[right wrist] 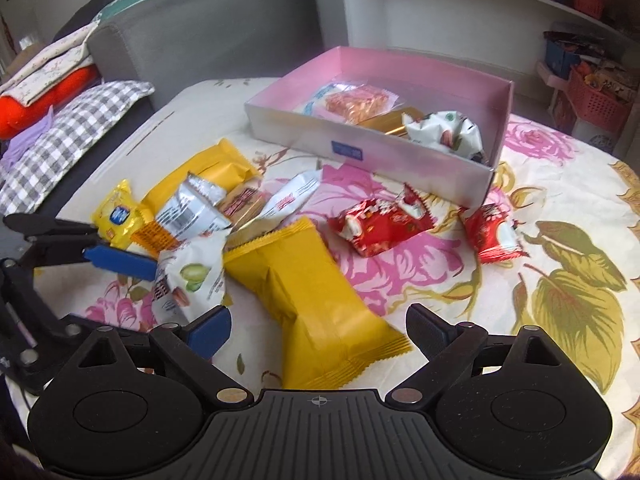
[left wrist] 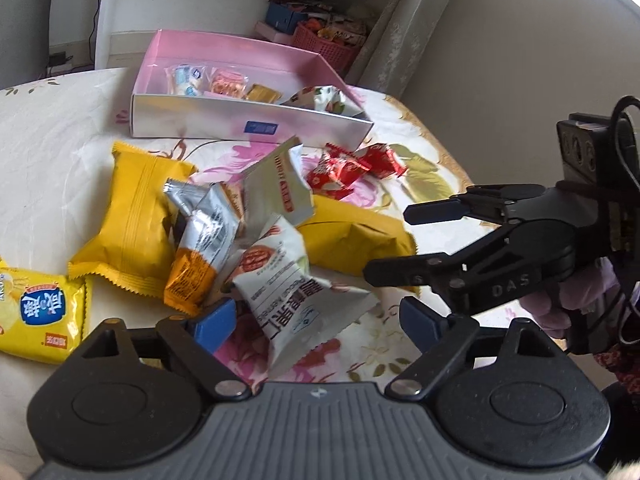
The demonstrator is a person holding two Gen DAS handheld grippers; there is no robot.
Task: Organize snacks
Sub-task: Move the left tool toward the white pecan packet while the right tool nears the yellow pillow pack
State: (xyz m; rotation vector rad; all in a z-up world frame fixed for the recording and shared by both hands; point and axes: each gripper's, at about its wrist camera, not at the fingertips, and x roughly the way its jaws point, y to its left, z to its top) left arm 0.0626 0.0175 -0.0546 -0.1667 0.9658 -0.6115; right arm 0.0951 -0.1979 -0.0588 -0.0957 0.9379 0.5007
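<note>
The left tongs (left wrist: 316, 322) are standing apart over the near end of a white nut packet (left wrist: 296, 292); the packet is lying between the blue pads, but neither pad is pressing on it, so nothing is being held. The right tongs (right wrist: 318, 330) are likewise gaping wide, hovering above the near end of a large yellow snack bag (right wrist: 316, 300), gripping nothing.

Sorting looks to be at an early stage. The pink box (right wrist: 492, 160), sitting at the far side of the flowered tabletop (right wrist: 560, 220), is already holding a few items: a blue-and-white packet, an orange clear-wrapped snack (right wrist: 354, 104), a gold bar and a crumpled white packet (right wrist: 444, 130). Most snacks are waiting outside it: a second yellow bag (left wrist: 136, 216) to the left, silver-and-orange sachets (left wrist: 204, 236) heaped in the middle, a small yellow chip packet (left wrist: 44, 316) at the near left, and two red candy packets (right wrist: 380, 224) just near of the box's right corner.

The white packet is lying directly under the left tongs, the yellow bag directly under the right; the box is well beyond both.
</note>
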